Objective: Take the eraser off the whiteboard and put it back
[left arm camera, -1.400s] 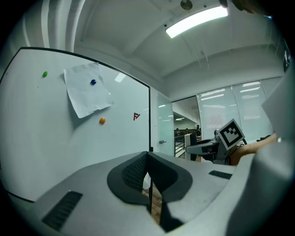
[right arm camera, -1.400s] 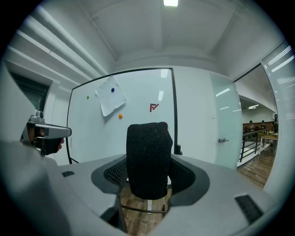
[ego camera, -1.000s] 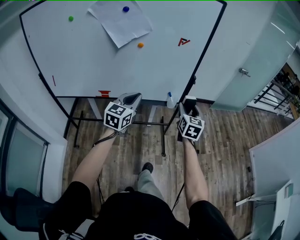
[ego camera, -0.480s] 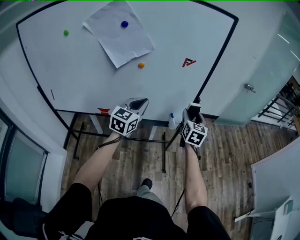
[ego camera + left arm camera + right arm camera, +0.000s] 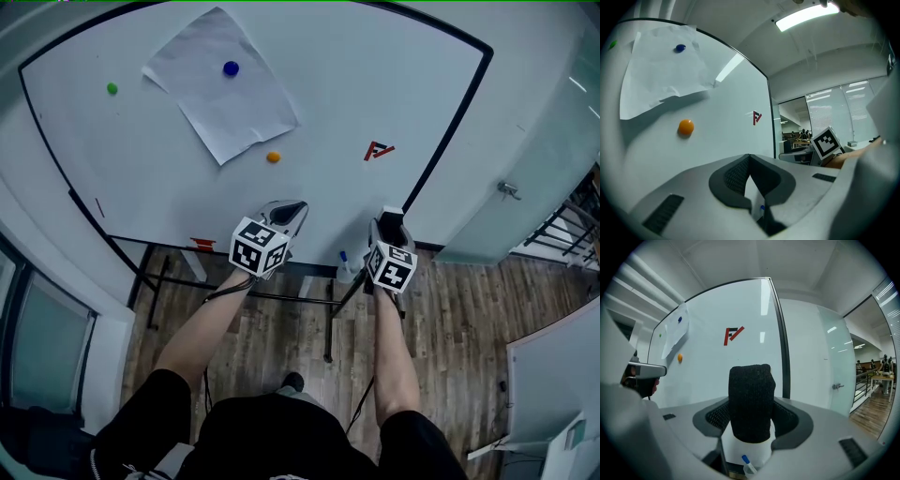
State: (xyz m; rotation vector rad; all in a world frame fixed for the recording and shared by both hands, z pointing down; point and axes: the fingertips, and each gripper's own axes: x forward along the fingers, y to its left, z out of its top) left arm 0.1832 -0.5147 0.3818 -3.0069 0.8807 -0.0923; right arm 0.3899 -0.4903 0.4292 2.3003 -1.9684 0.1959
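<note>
- The right hand-held gripper [image 5: 390, 228] is clamped on the black eraser [image 5: 750, 399]. Its own view shows the eraser standing upright between the two jaws, its knitted face toward the camera.
- From the head view the eraser is only a dark block at the gripper's tip, near the lower right corner of the whiteboard [image 5: 356, 84]. No view settles whether it touches the board.
- The left hand-held gripper [image 5: 749, 158] has its jaws closed tip to tip with nothing between them. The head view shows it just in front of the board's lower edge.
- Only the head view takes in the whole board. A tilted paper sheet [image 5: 220, 98] is pinned by a blue magnet [image 5: 231, 67], with a green magnet [image 5: 112, 88] off to its left and an orange magnet [image 5: 273, 157] just below it.
- A red mark [image 5: 733, 335] sits on the board's right part and shows in all three views.
- A small bottle with a blue cap [image 5: 746, 465] shows below the eraser in the right gripper view. From the head view it stands between the two grippers, at the board's foot.
- A glass door with a handle [image 5: 838, 386] is to the right of the board.
- Only the head view shows the wooden floor [image 5: 450, 309] below.
</note>
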